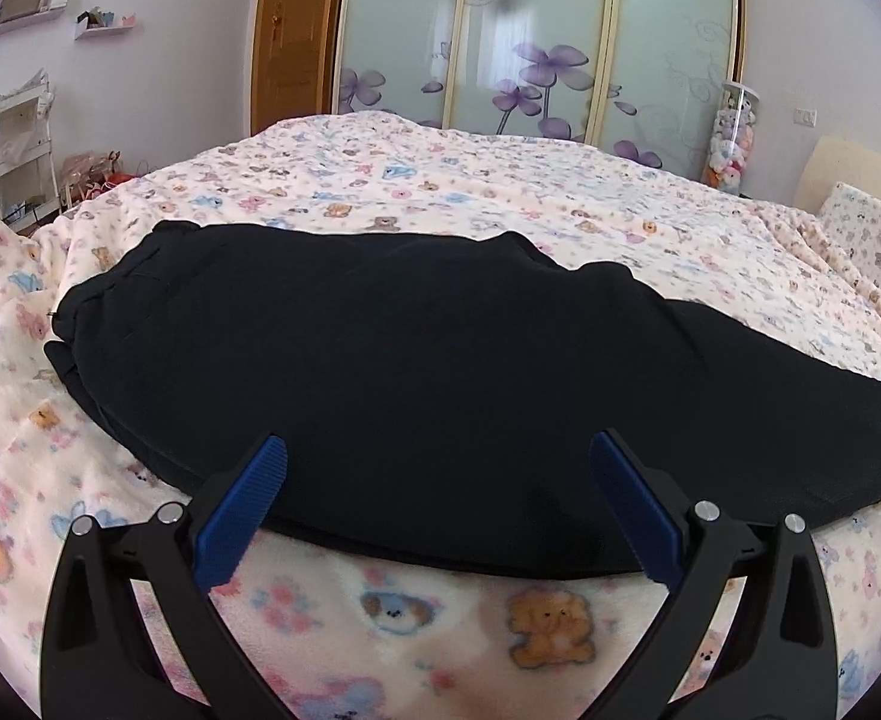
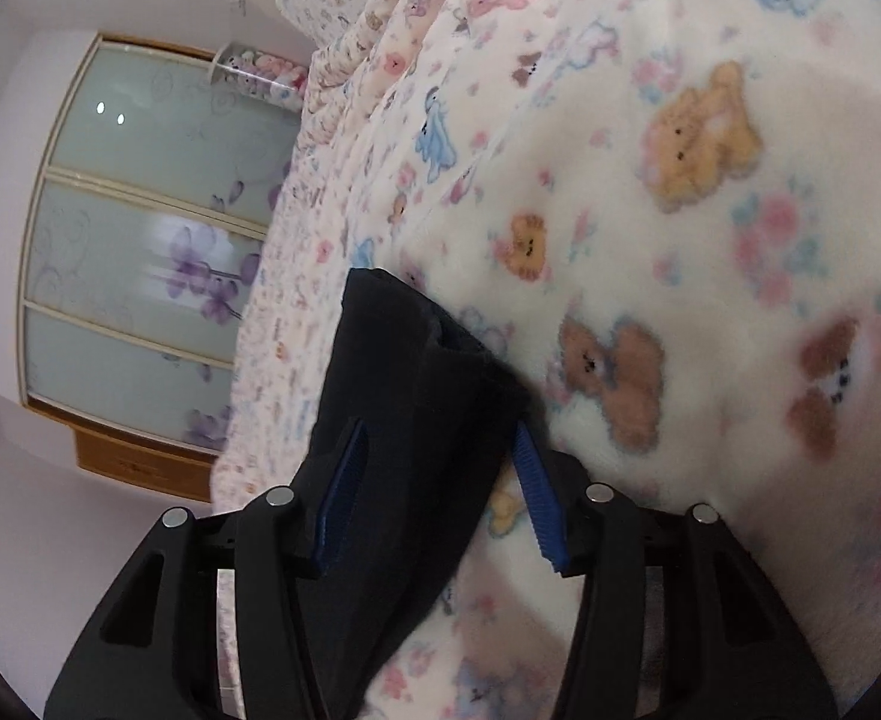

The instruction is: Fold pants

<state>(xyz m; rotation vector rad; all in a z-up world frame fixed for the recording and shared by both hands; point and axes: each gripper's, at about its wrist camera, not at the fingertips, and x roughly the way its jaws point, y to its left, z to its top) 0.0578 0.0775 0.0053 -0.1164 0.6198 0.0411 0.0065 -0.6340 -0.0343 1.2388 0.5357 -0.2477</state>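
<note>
One pair of dark pants (image 1: 392,360) lies flat across the teddy-bear blanket (image 1: 440,180), spread out presumably so a fold can be made cleanly. From the left wrist, the left gripper (image 1: 437,504) hangs at the pants' near edge, jaws spread wide and holding nothing (two blue pads (image 1: 242,516) show).

From the right wrist, the right gripper (image 2: 440,492) straddles an end of the pants (image 2: 404,396); I cannot tell whether its two pads actually pinch the cloth, likely for lifting it over.
</note>
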